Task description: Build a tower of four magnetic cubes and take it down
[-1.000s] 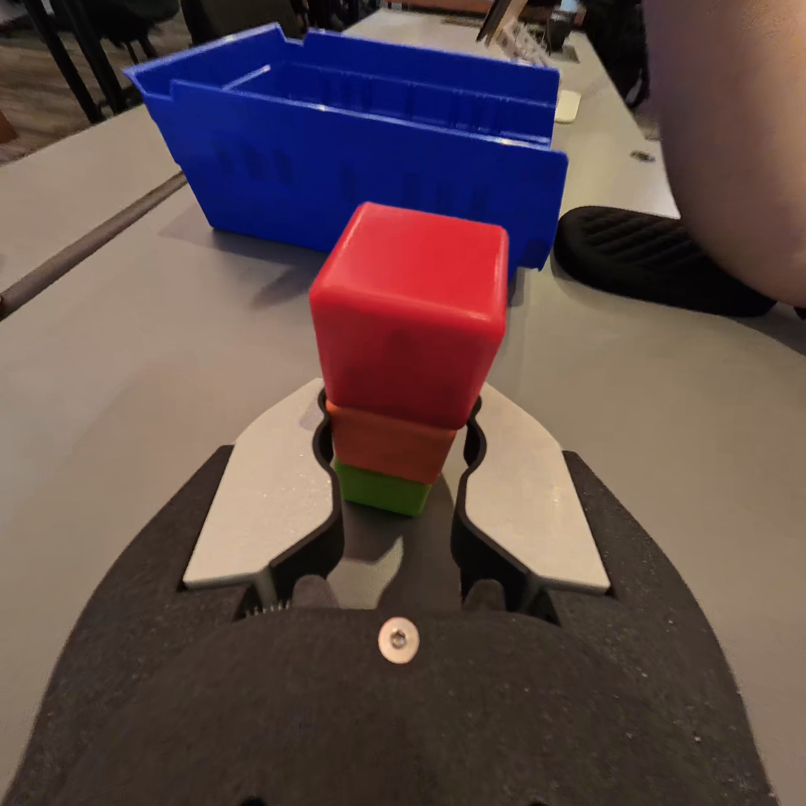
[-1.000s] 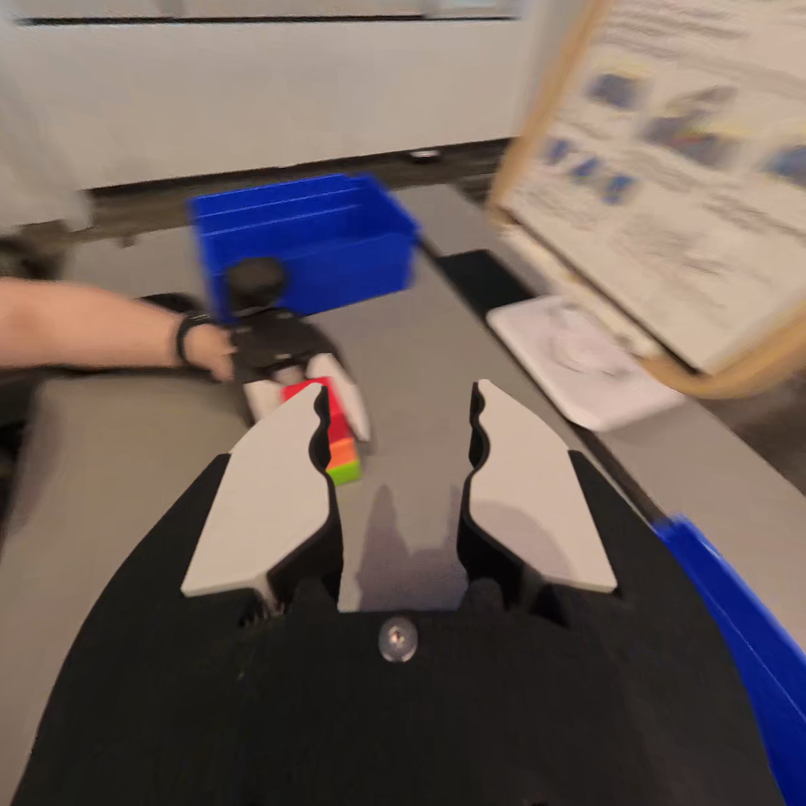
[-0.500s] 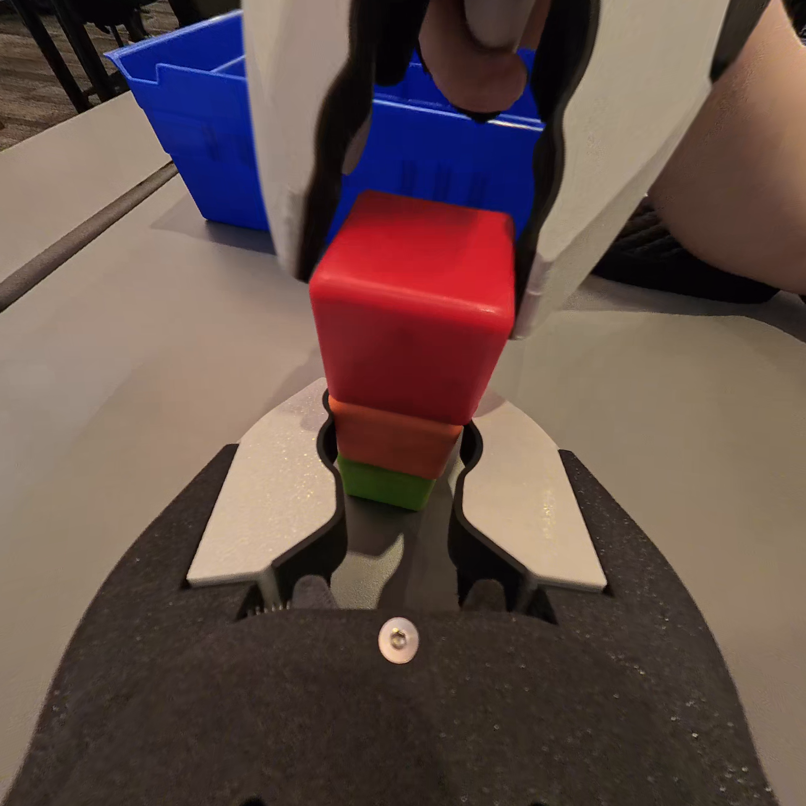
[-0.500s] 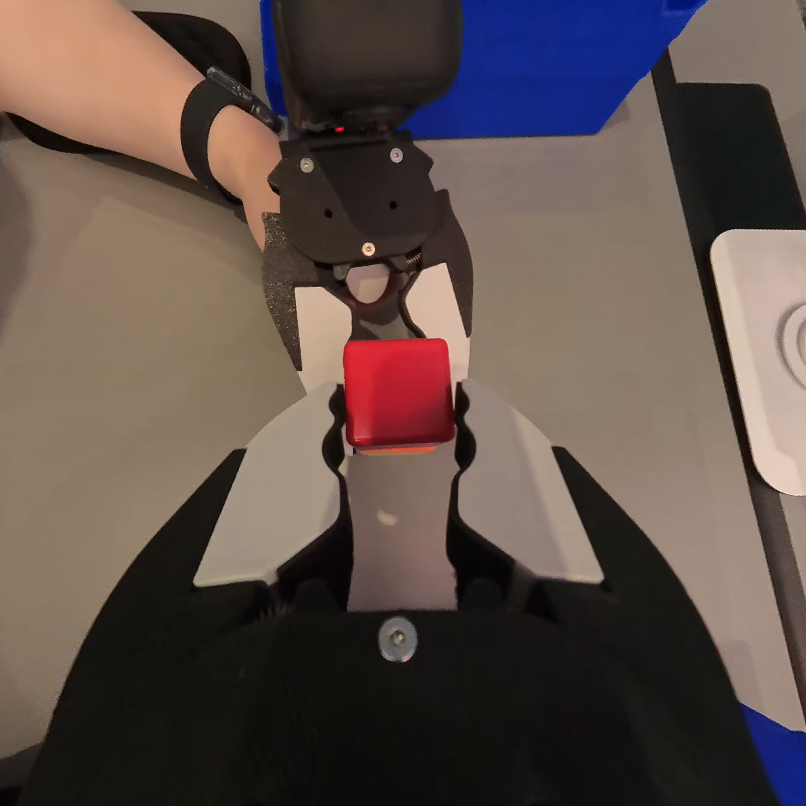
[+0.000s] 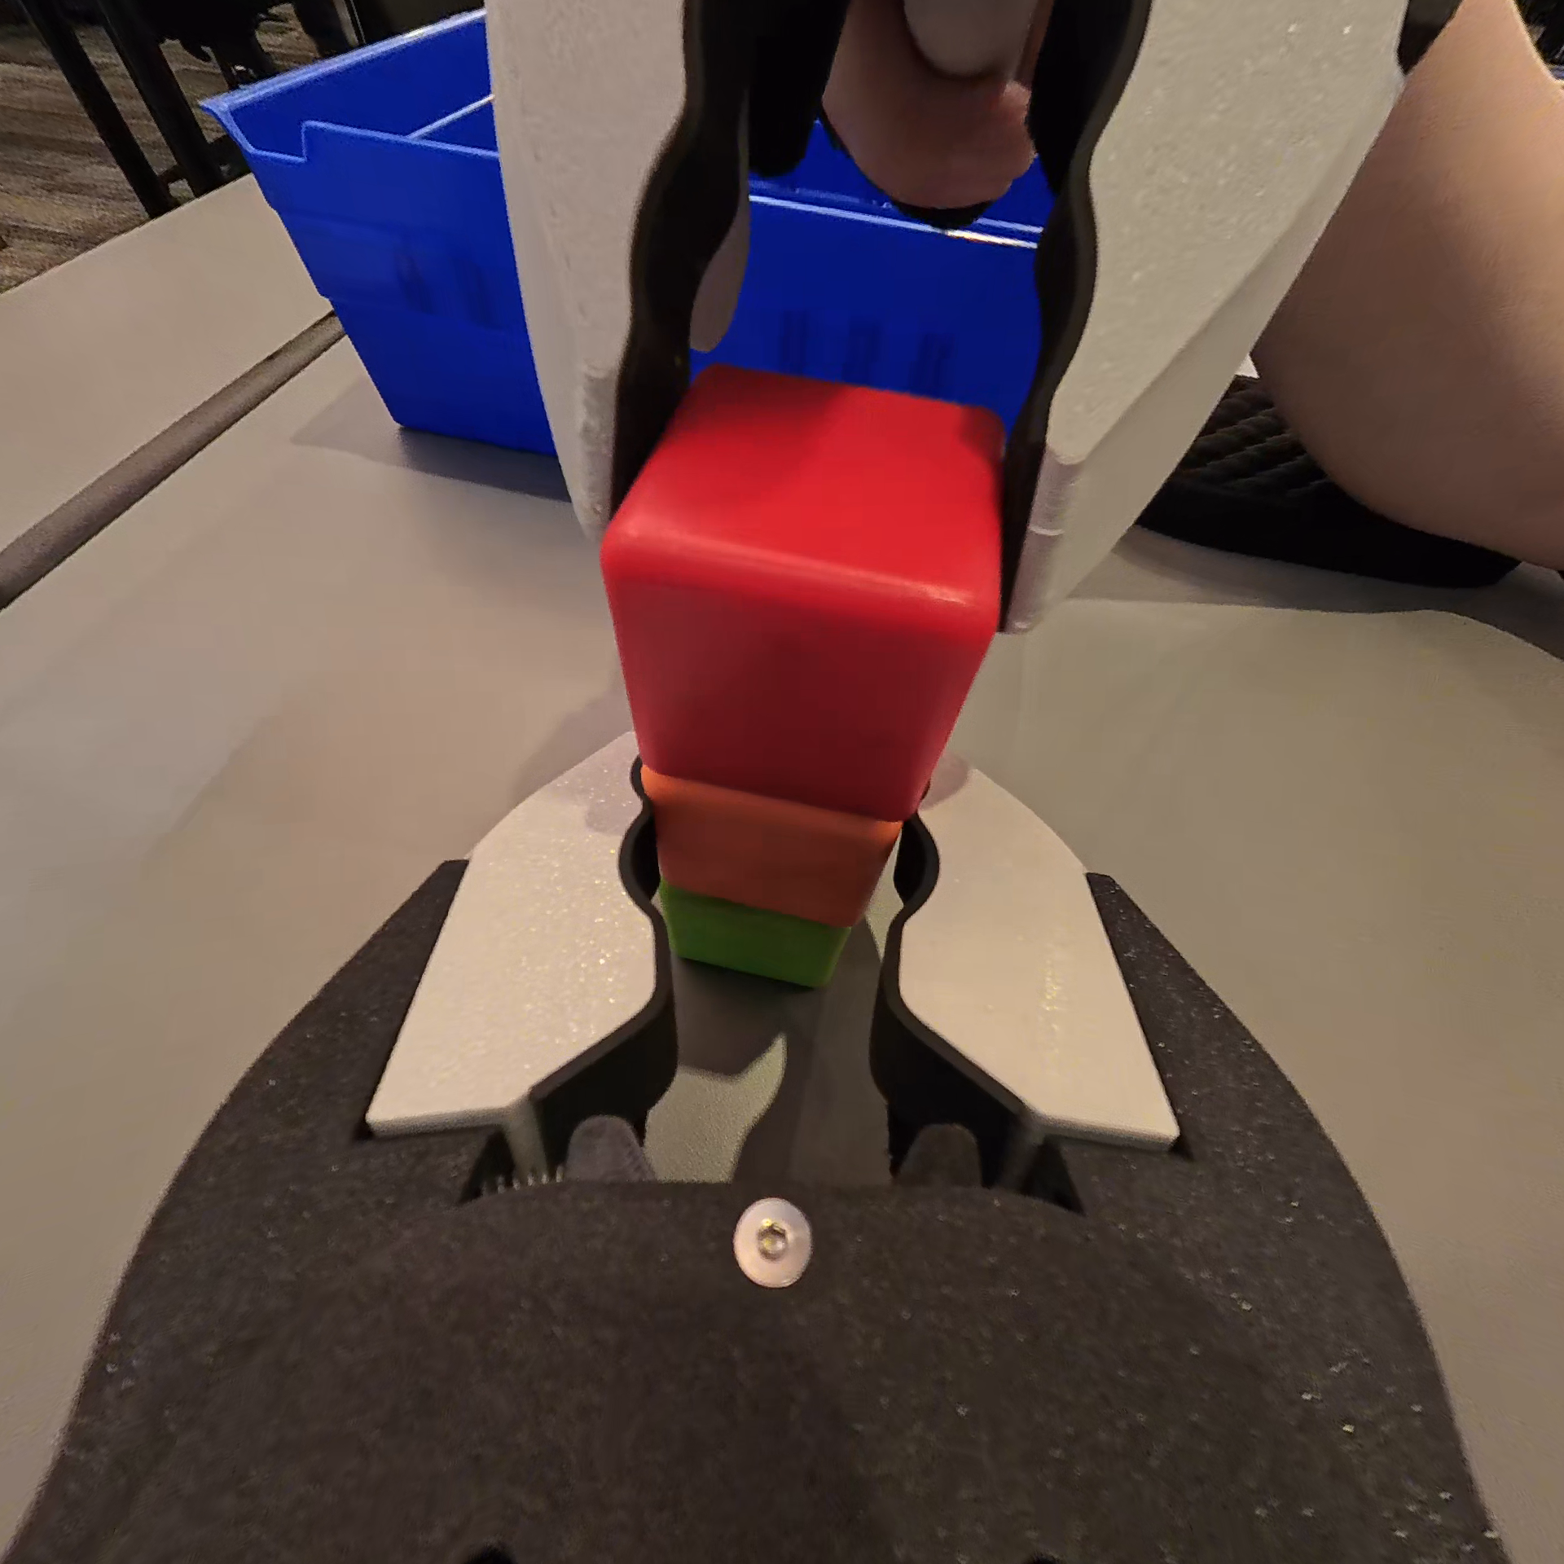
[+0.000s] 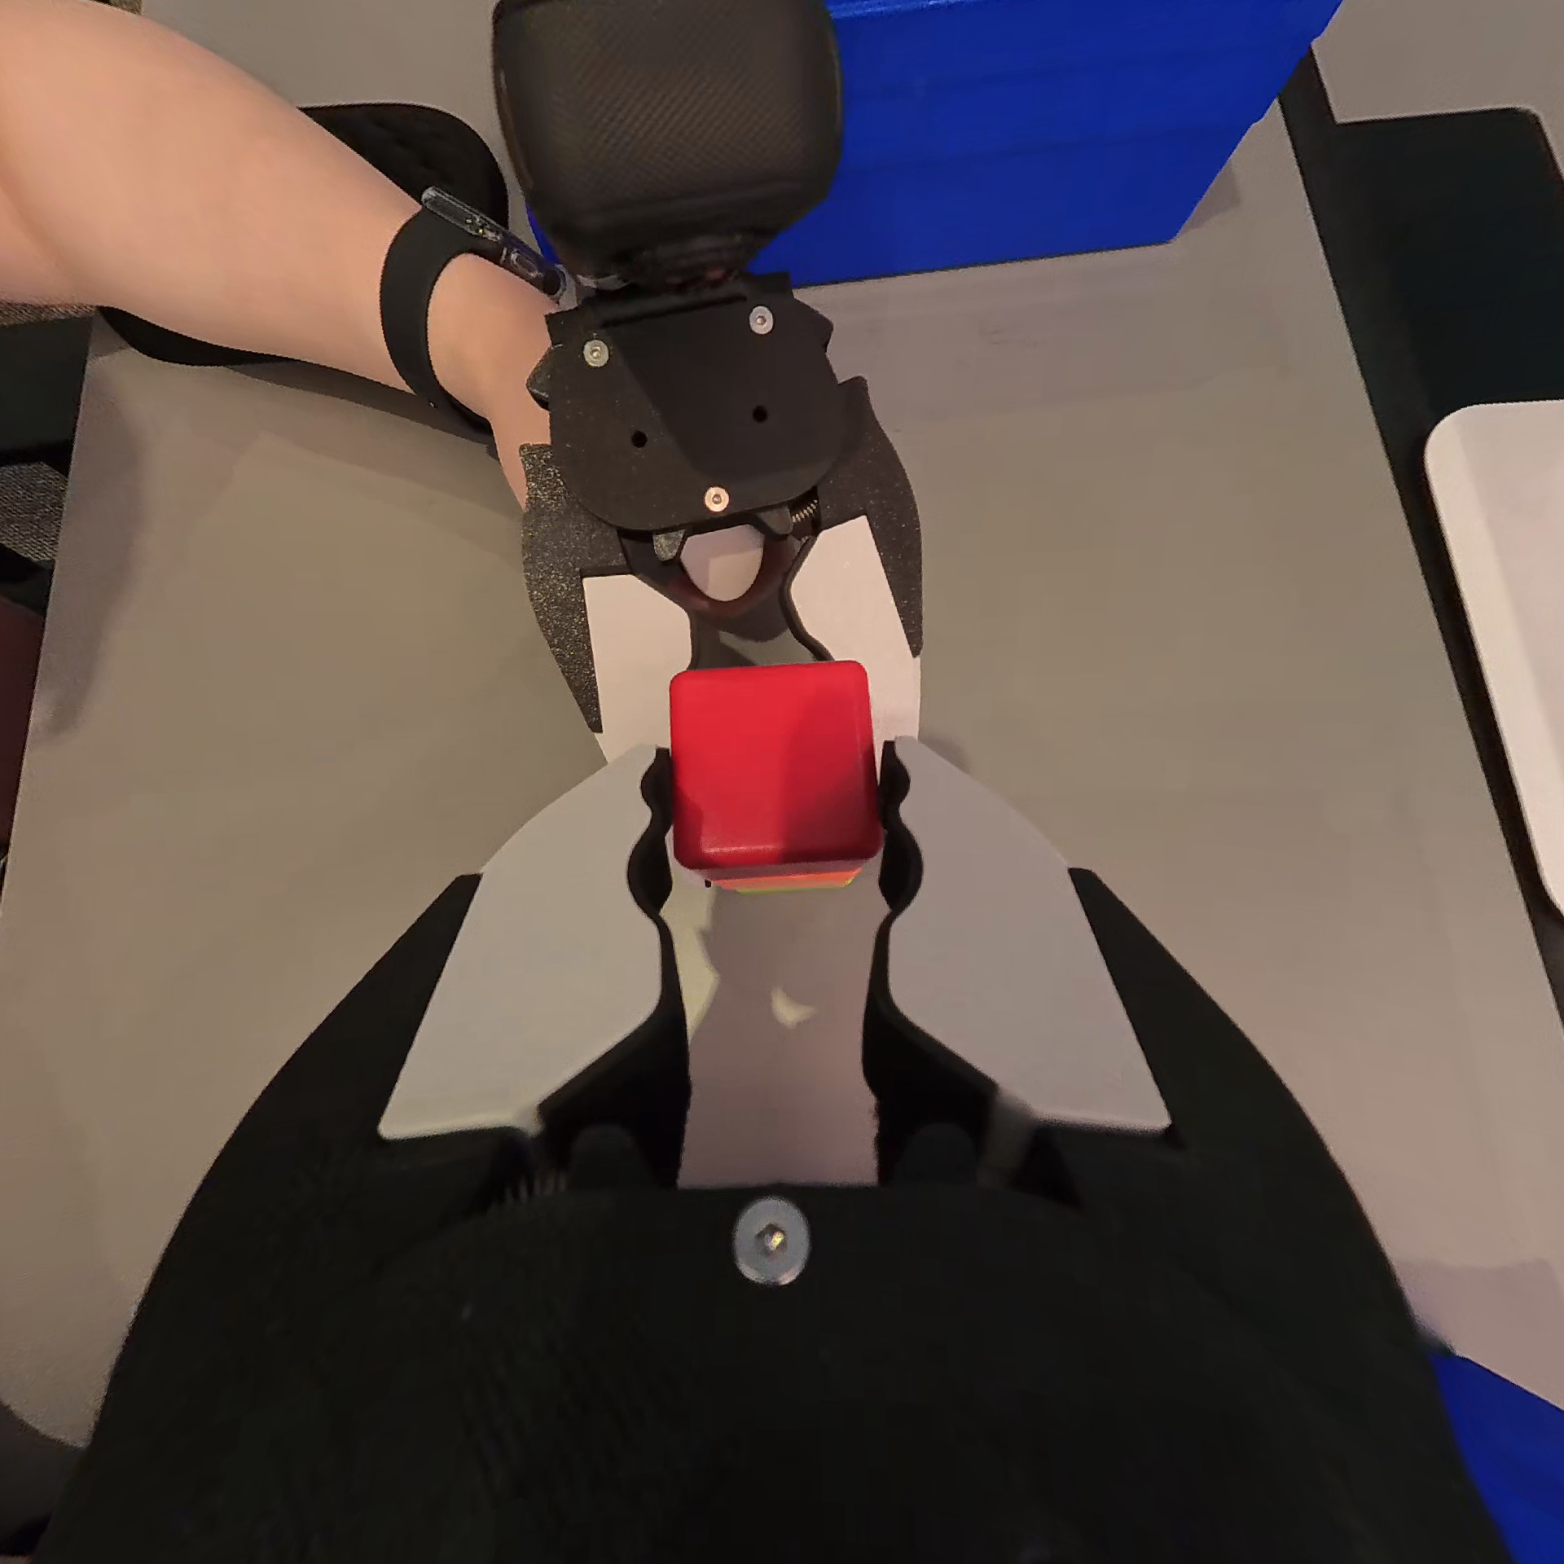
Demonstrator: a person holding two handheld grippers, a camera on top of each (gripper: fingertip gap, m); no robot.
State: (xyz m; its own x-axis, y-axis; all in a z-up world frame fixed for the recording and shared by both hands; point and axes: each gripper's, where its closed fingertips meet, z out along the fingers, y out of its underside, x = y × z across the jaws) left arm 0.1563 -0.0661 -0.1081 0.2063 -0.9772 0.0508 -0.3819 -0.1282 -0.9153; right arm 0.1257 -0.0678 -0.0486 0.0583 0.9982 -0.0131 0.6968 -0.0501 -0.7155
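On the grey table (image 5: 254, 677), just in front of the blue bin (image 5: 406, 279), stands a short tower: a green cube (image 5: 749, 952) at the bottom, an orange cube (image 5: 766, 859) on it, and a red cube (image 5: 804, 609) on top (only three colours show, so I cannot say whether a fourth cube hides below or was never there). The left gripper (image 5: 774, 834) has its fingers closed in against the orange cube, bracing the lower part of the tower. The right gripper (image 6: 774, 791) comes down from above with its fingers (image 6: 575, 855) pressed to the two sides of the red cube, and in the left wrist view its white fingers (image 5: 584, 381) frame that cube tightly; it looks like a grip. My guess is that this is the take-down, the top cube about to be pulled free. The next move calls for a firm straight lift or a slight tilt to break the magnetic hold, while the left gripper keeps the base from following. A white pad (image 6: 1506, 635) lies off to the side. No brand, label or legible writing shows on the cubes, the bin or the grippers.
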